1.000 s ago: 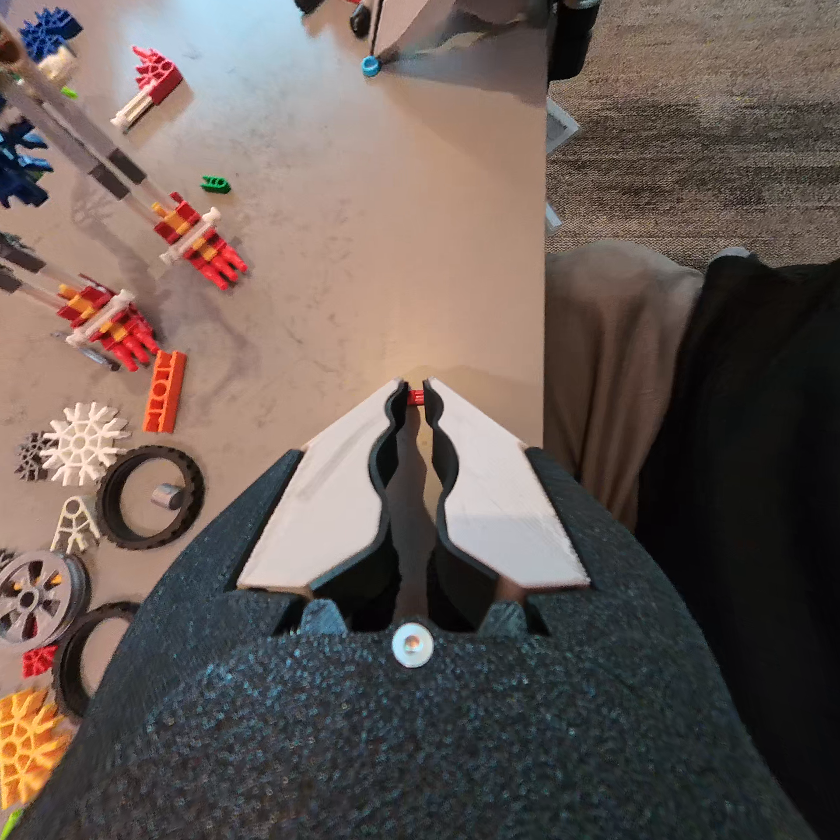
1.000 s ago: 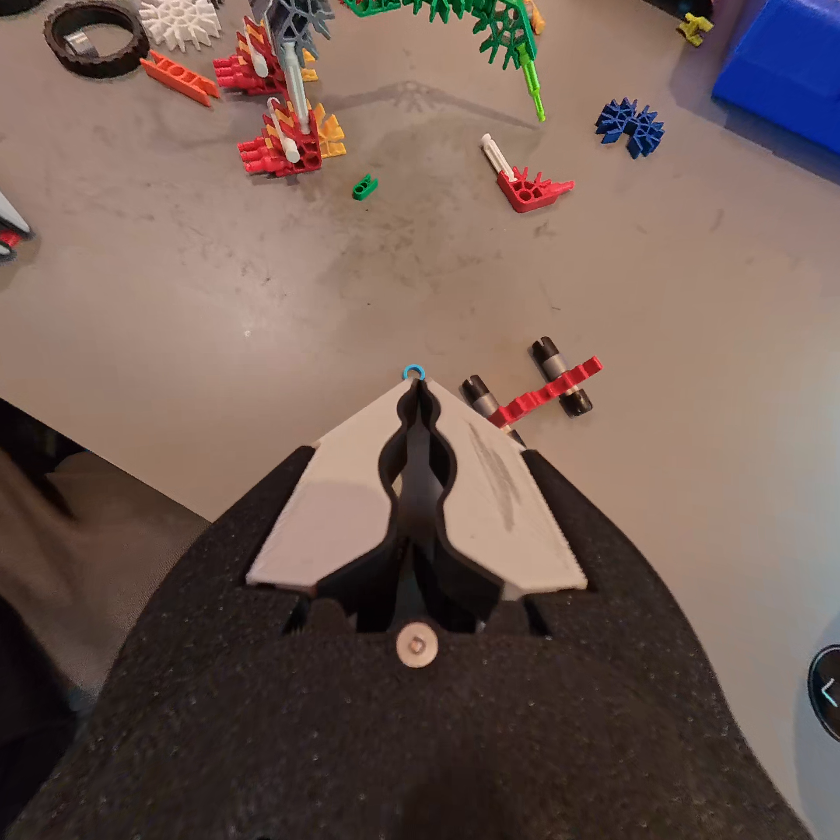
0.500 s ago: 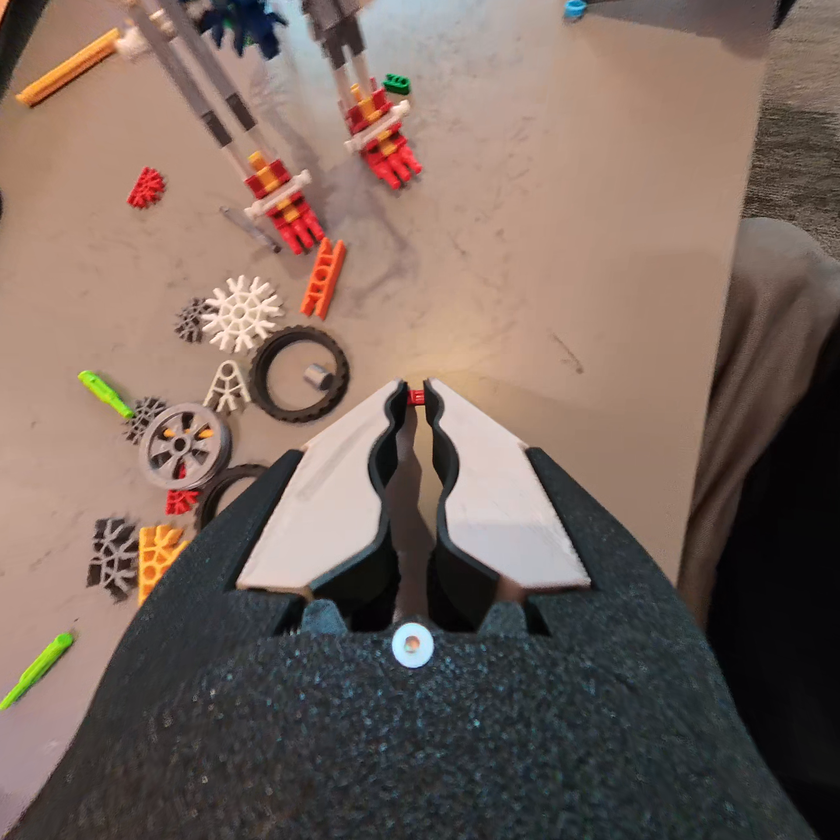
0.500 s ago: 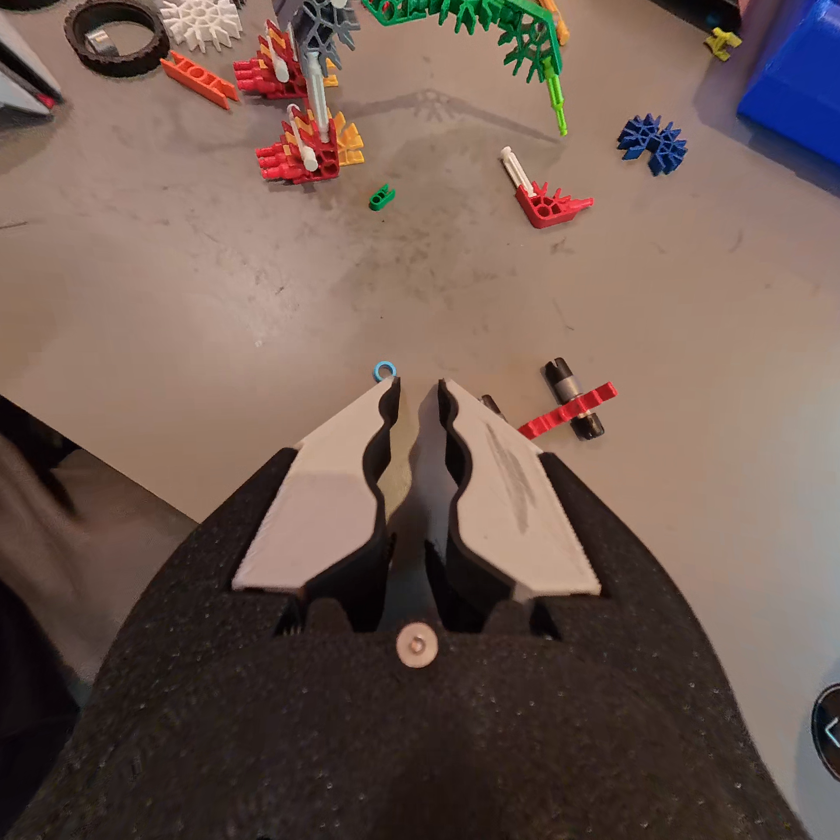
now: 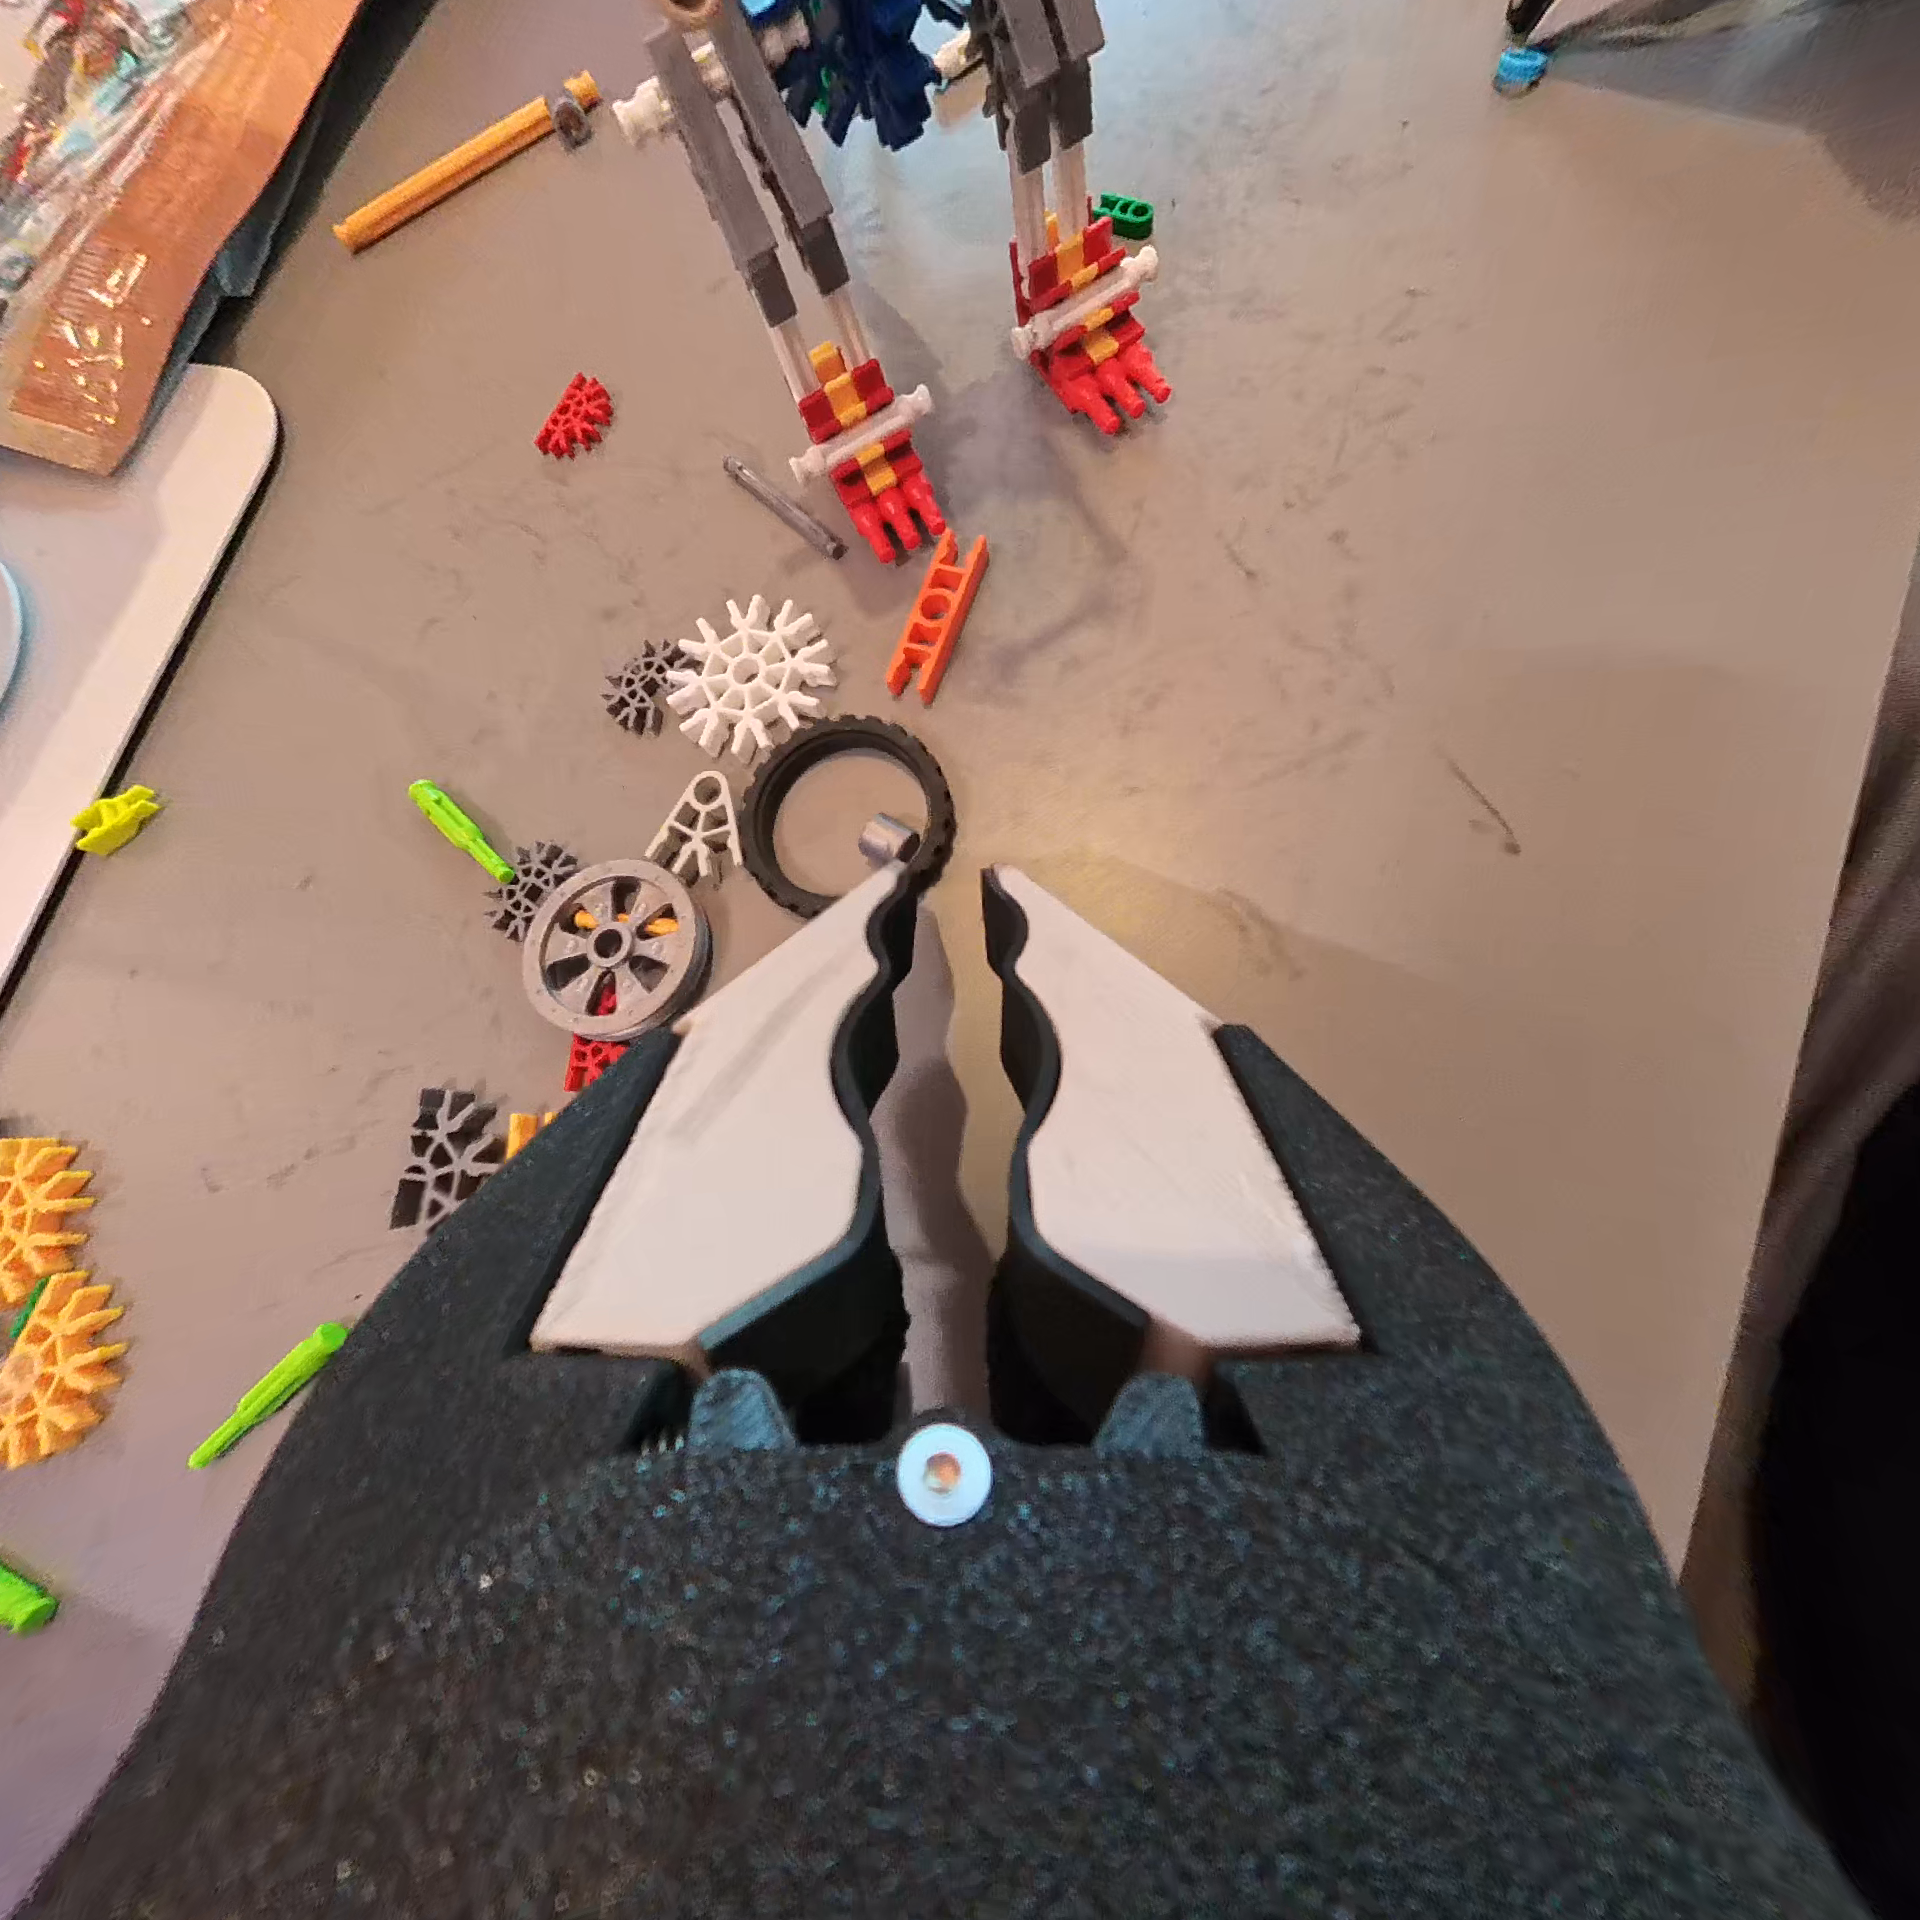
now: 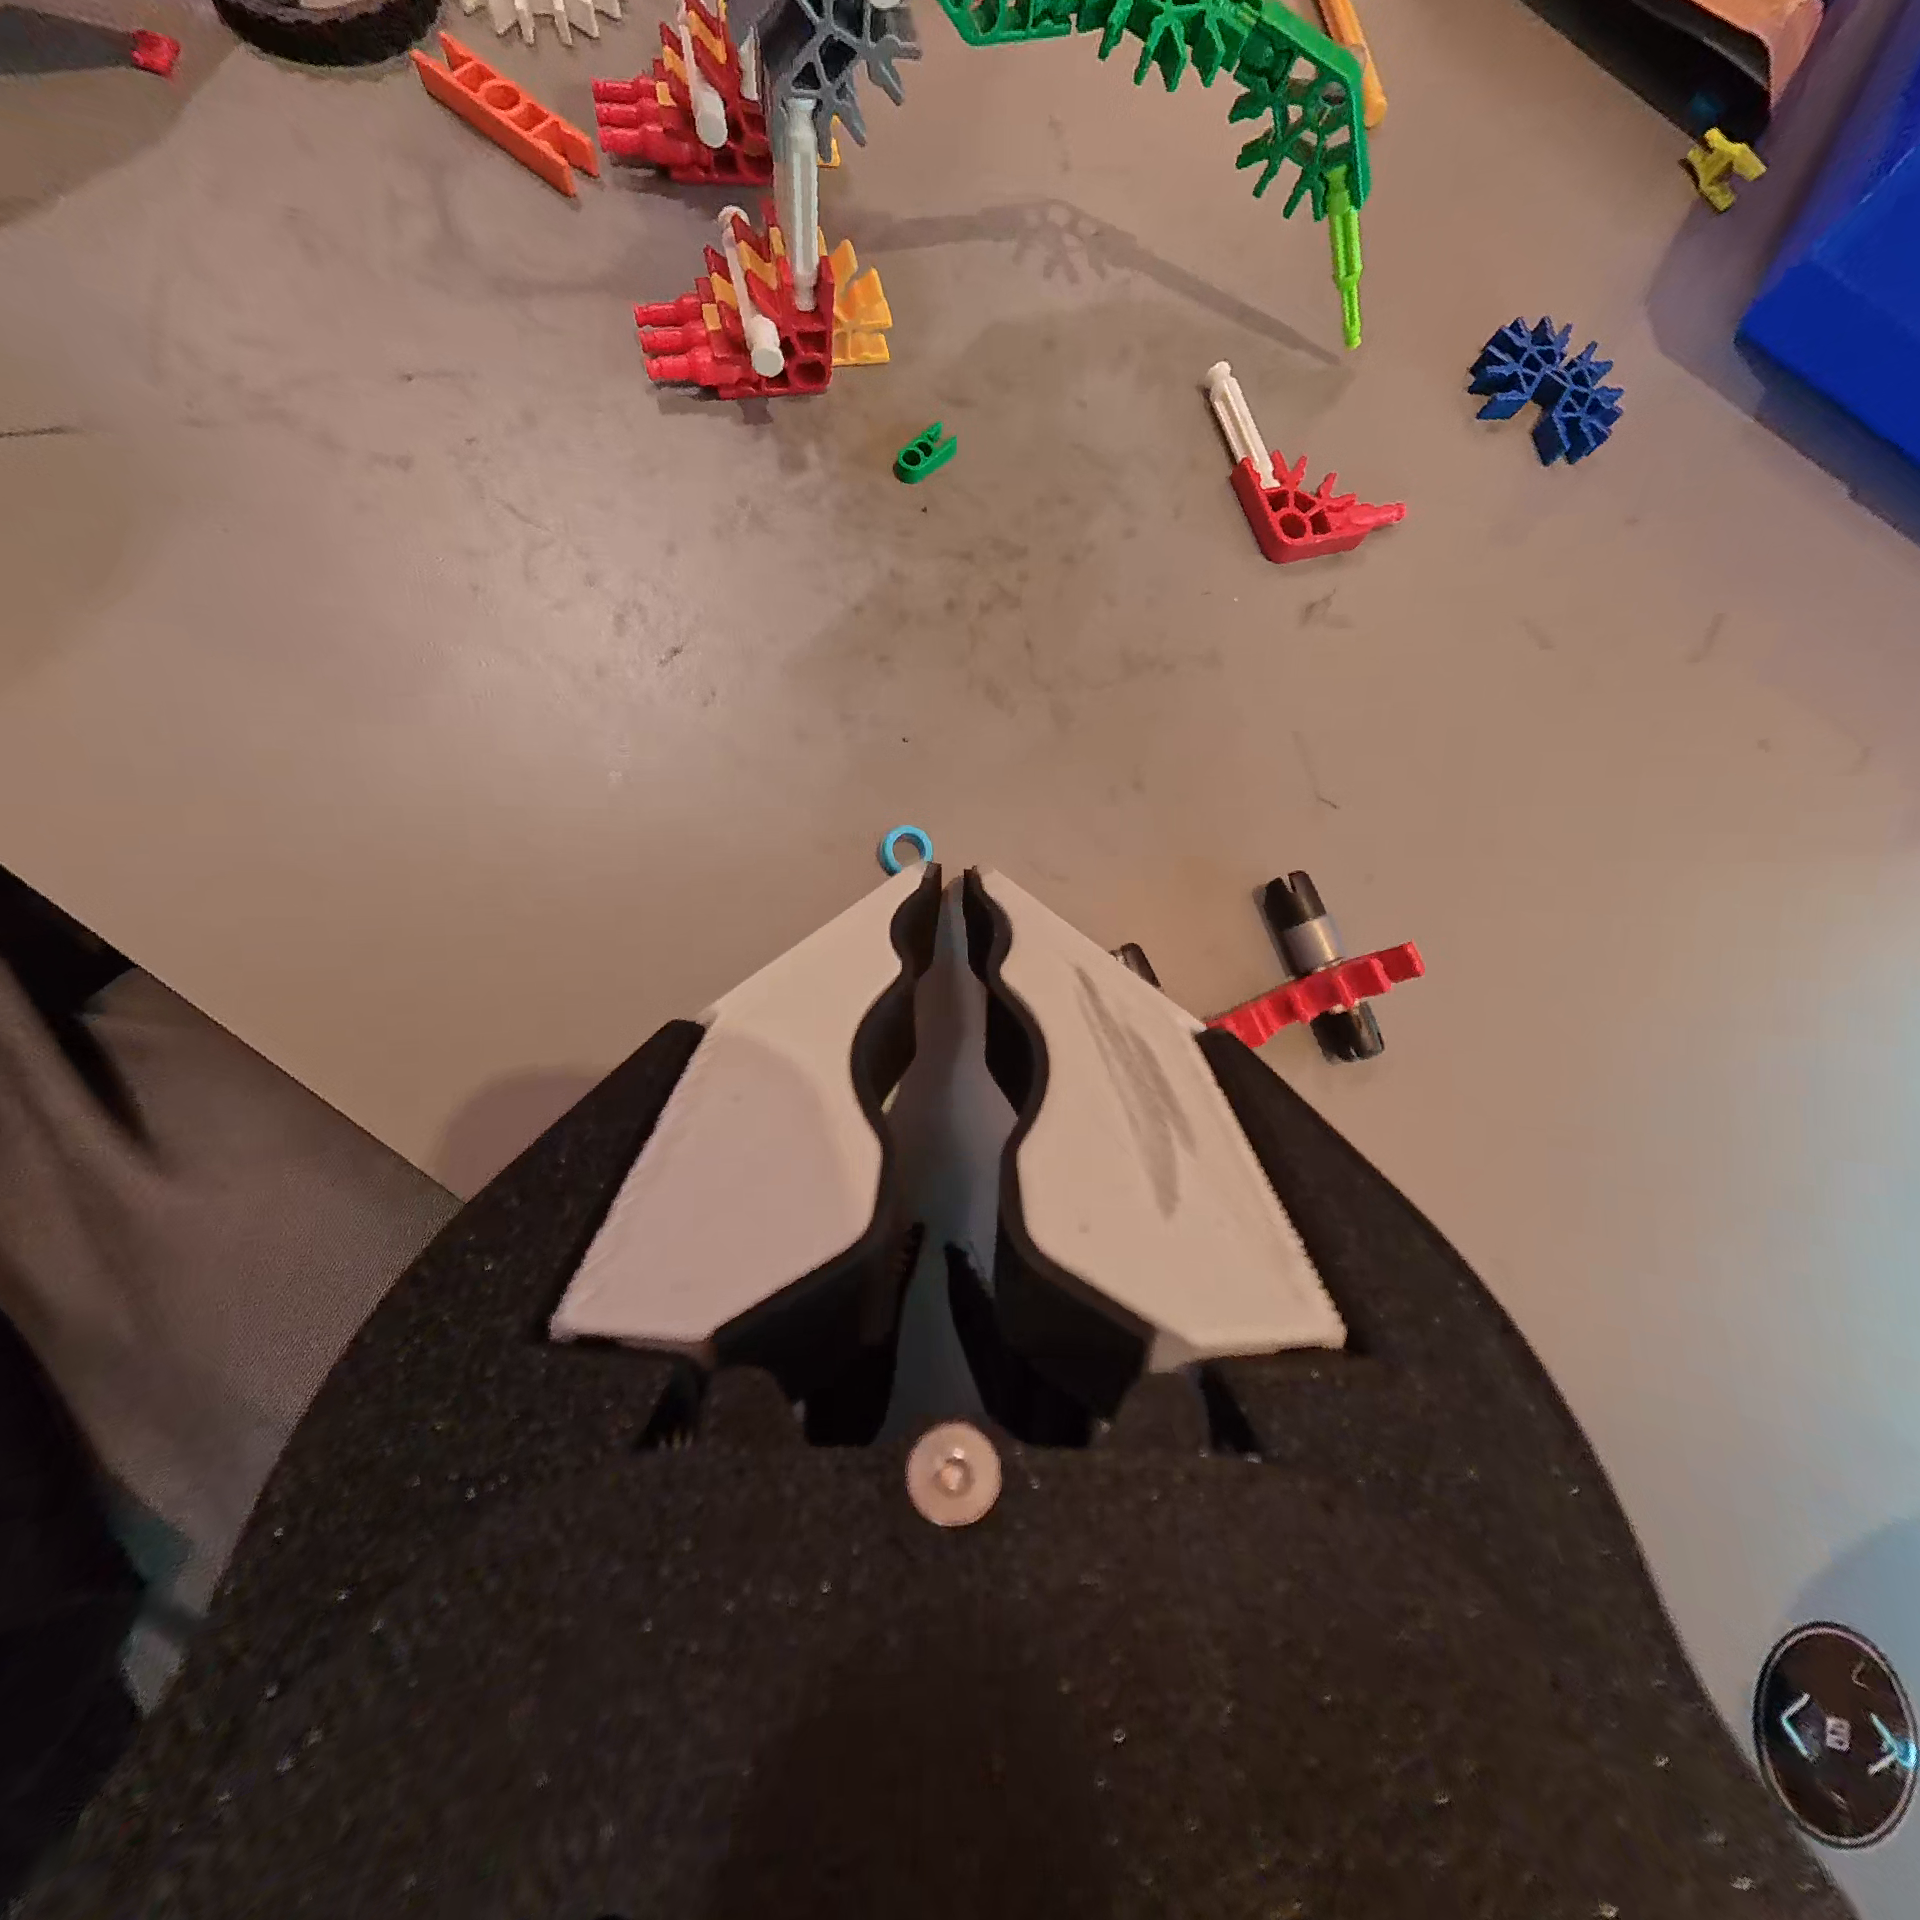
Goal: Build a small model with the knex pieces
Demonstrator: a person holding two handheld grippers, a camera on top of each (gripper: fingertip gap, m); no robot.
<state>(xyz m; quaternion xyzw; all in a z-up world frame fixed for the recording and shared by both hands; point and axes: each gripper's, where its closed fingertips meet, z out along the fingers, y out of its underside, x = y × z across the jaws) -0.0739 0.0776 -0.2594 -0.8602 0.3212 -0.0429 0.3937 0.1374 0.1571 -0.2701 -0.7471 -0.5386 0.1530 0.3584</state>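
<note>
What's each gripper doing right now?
Left gripper: jaws open, empty, beside the black tyre.
Right gripper: jaws barely open, empty; blue ring just off one tip.

Each camera rides just behind its own claw, looking steeply down along the fingers at the grey worktop (image 5: 1351, 623) from close above. The left view faces along the worktop's near edge; the right view looks in from that edge. Both catch the orange ladder piece (image 5: 937, 617) (image 6: 504, 109) and the red-and-yellow model feet (image 5: 1086, 343) (image 6: 764, 312).
</note>
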